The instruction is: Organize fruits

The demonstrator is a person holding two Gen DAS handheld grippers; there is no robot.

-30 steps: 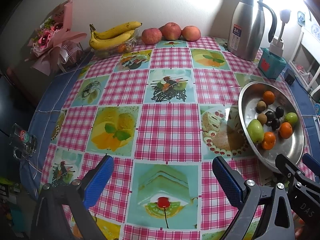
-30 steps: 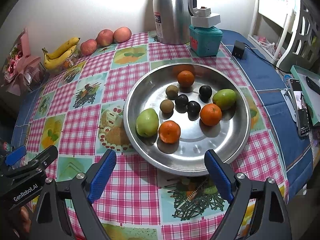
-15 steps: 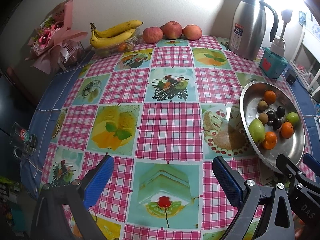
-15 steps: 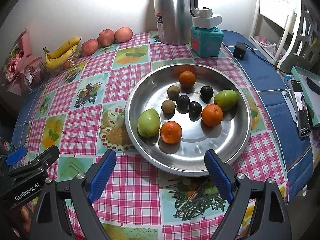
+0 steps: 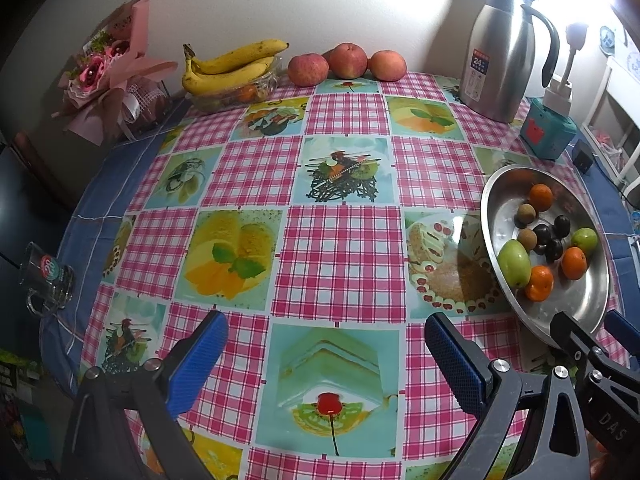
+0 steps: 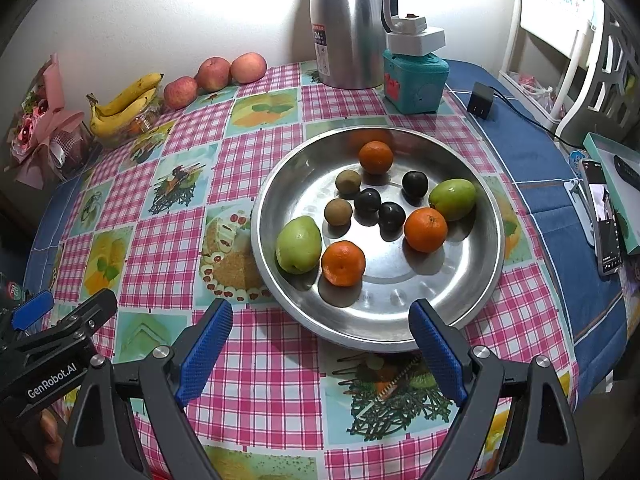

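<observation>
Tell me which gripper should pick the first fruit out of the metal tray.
Right. The right gripper hangs open directly before the metal tray, nearest an orange. The left gripper, also open, faces bare tablecloth, with the tray off to its side.

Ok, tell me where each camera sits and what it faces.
Left wrist: on the left gripper, angled down at the tablecloth; its open blue fingers show, right gripper at the lower right edge.
Right wrist: on the right gripper, angled down at the steel bowl; open fingers show, left gripper at left.
Shared: bowl, bananas, thermos.

Mixed fruits (image 6: 425,229) in steel dish (image 6: 476,280).
</observation>
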